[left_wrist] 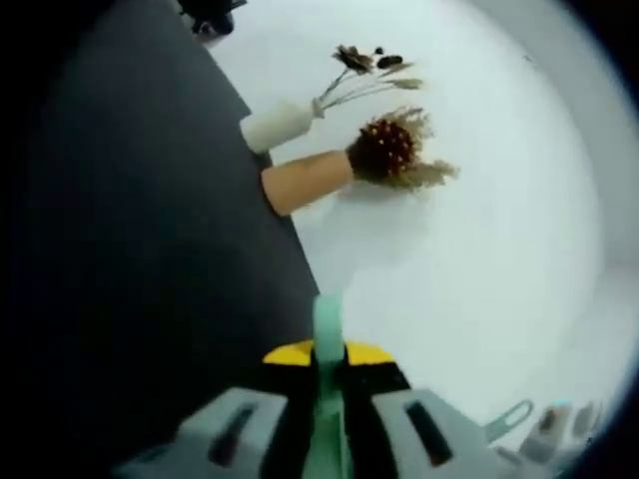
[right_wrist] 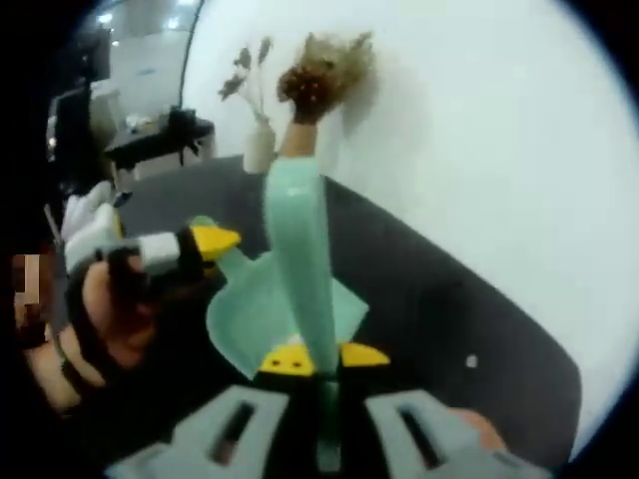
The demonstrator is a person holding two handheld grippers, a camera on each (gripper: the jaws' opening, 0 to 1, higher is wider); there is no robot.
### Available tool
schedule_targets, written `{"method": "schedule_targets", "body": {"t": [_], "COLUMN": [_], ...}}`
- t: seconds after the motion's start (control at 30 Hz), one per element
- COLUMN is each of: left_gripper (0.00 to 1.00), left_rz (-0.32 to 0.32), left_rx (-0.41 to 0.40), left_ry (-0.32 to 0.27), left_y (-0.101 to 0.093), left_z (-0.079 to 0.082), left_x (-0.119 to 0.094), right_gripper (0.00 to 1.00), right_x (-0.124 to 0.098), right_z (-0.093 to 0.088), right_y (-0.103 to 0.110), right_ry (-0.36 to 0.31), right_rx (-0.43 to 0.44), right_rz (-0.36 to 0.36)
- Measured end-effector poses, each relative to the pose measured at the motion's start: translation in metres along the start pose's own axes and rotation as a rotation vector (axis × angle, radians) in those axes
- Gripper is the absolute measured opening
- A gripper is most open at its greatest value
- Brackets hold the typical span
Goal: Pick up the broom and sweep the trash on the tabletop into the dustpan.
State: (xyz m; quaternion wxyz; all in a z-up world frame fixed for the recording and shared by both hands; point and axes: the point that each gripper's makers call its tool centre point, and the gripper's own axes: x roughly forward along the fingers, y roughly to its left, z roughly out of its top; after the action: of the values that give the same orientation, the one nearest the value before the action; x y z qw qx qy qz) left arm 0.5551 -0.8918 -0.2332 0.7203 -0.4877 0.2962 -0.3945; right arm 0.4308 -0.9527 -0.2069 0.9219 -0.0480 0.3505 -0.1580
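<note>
In the right gripper view my right gripper [right_wrist: 315, 361] is shut on the mint-green broom [right_wrist: 300, 259], whose long handle rises straight up from the yellow-tipped jaws. Behind the broom lies the mint-green dustpan [right_wrist: 245, 314] over the dark tabletop [right_wrist: 449, 299]. The left gripper [right_wrist: 210, 241] comes in from the left, shut on the dustpan's handle and held by a gloved hand [right_wrist: 95, 319]. One small white scrap [right_wrist: 471, 362] lies on the table to the right. In the left gripper view my left gripper [left_wrist: 327, 357] is shut on the thin green dustpan handle [left_wrist: 327, 324], seen edge-on.
A white vase [left_wrist: 280, 125] with dried stems and a tan vase [left_wrist: 310, 180] with brown dried flowers [left_wrist: 384, 150] stand at the table's back edge against a white wall [left_wrist: 479, 249]; the tan vase [right_wrist: 297, 140] stands just behind the broom. Further desks [right_wrist: 150, 140] stand in the room beyond.
</note>
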Motion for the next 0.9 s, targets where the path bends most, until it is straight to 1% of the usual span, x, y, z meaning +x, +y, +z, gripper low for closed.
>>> {"method": "schedule_targets", "body": {"t": [0.03, 0.07, 0.17, 0.2, 0.27, 0.3, 0.37, 0.47, 0.5, 0.53, 0.57, 0.63, 0.67, 0.7, 0.77, 0.83, 0.9], "left_gripper": [0.10, 0.10, 0.10, 0.10, 0.10, 0.10, 0.10, 0.09, 0.09, 0.09, 0.09, 0.09, 0.09, 0.09, 0.09, 0.09, 0.09], "left_rz": [0.000, 0.000, -0.002, -0.003, -0.004, -0.004, -0.004, -0.007, -0.005, -0.008, -0.010, -0.010, -0.014, -0.017, -0.023, -0.034, -0.047], "left_rx": [0.000, 0.001, 0.002, 0.002, 0.002, 0.001, -0.001, -0.022, -0.021, -0.027, -0.041, -0.053, -0.060, -0.064, -0.066, -0.072, -0.065], "left_ry": [-0.001, -0.001, 0.000, 0.000, 0.002, 0.002, 0.001, -0.005, -0.006, -0.006, -0.005, -0.001, 0.003, 0.005, 0.007, 0.018, 0.029], "left_y": [0.000, 0.000, -0.001, -0.001, -0.001, -0.001, 0.000, 0.001, 0.001, 0.001, 0.002, 0.001, 0.000, -0.003, -0.009, -0.018, -0.028], "left_z": [0.000, 0.000, 0.000, 0.000, 0.000, 0.000, 0.001, 0.000, 0.000, -0.001, -0.001, -0.003, -0.005, -0.006, -0.009, -0.014, -0.021], "left_x": [0.000, 0.000, -0.001, -0.001, -0.001, -0.001, -0.001, -0.001, -0.001, 0.000, 0.000, 0.002, 0.003, 0.005, 0.008, 0.017, 0.025], "right_gripper": [0.05, 0.05, 0.05, 0.05, 0.05, 0.05, 0.05, 0.05, 0.05, 0.05, 0.05, 0.05, 0.05, 0.05, 0.05, 0.05, 0.05], "right_x": [0.000, 0.000, -0.004, -0.005, -0.009, -0.011, -0.018, -0.032, -0.037, -0.041, -0.045, -0.054, -0.057, -0.061, -0.069, -0.075, -0.077], "right_z": [0.004, 0.012, 0.030, 0.033, 0.037, 0.039, 0.039, 0.034, 0.027, 0.023, 0.017, 0.004, -0.004, -0.013, -0.024, -0.032, -0.041], "right_y": [0.003, 0.007, 0.039, 0.041, 0.031, 0.025, 0.009, -0.020, -0.030, -0.044, -0.052, -0.077, -0.086, -0.099, -0.121, -0.140, -0.156], "right_ry": [-0.014, -0.042, -0.100, -0.116, -0.130, -0.140, -0.154, -0.180, -0.176, -0.175, -0.172, -0.161, -0.155, -0.149, -0.154, -0.160, -0.149], "right_rx": [-0.014, -0.030, 0.018, -0.001, -0.025, -0.060, -0.076, -0.009, 0.005, 0.002, 0.004, 0.007, 0.018, 0.041, 0.091, 0.109, 0.102], "right_rz": [-0.005, 0.006, 0.164, 0.168, 0.106, 0.068, 0.009, -0.004, -0.029, -0.064, -0.091, -0.156, -0.170, -0.188, -0.231, -0.281, -0.339]}}
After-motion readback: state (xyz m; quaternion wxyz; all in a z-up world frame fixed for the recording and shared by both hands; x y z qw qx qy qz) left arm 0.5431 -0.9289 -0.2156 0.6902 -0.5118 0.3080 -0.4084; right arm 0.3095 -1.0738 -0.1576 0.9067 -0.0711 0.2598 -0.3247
